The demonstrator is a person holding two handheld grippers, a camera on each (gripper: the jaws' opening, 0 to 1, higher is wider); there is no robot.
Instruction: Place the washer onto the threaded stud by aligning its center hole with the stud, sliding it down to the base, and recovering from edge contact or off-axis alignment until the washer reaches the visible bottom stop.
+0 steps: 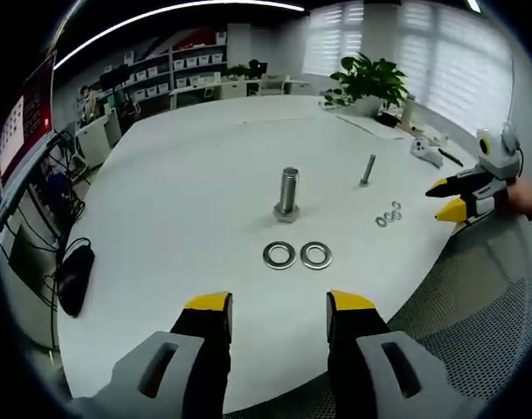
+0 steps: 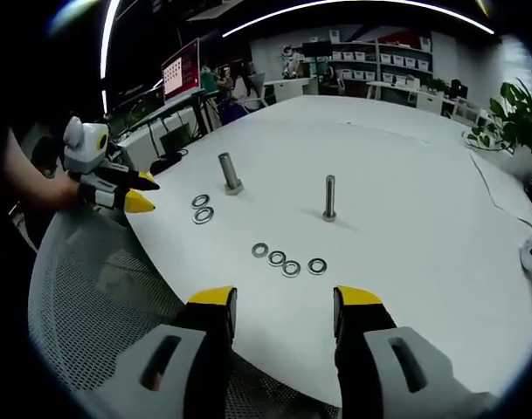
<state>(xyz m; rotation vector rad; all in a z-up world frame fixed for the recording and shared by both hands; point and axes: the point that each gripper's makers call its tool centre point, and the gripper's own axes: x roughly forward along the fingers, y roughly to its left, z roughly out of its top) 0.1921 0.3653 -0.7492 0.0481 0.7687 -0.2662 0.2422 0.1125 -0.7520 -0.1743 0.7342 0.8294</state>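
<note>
Opposing edge views, shared table (image 1: pixel 204 175) between.

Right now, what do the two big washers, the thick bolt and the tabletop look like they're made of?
Two large washers: apparently steel, bright silvery finish, judging by their grey shine. Thick bolt: metal too, dull grey with a soft highlight along its shaft, likely plated steel. Tabletop: smooth matte white, perhaps laminate or painted board; the look leaves it open.

Left gripper (image 1: pixel 279 304) held low at the worktop edge, jaws apart, nothing between them. Right gripper (image 2: pixel 285 298) the same, jaws wide and empty. Each gripped by a hand (image 2: pixel 51 190) at the rear.
</note>
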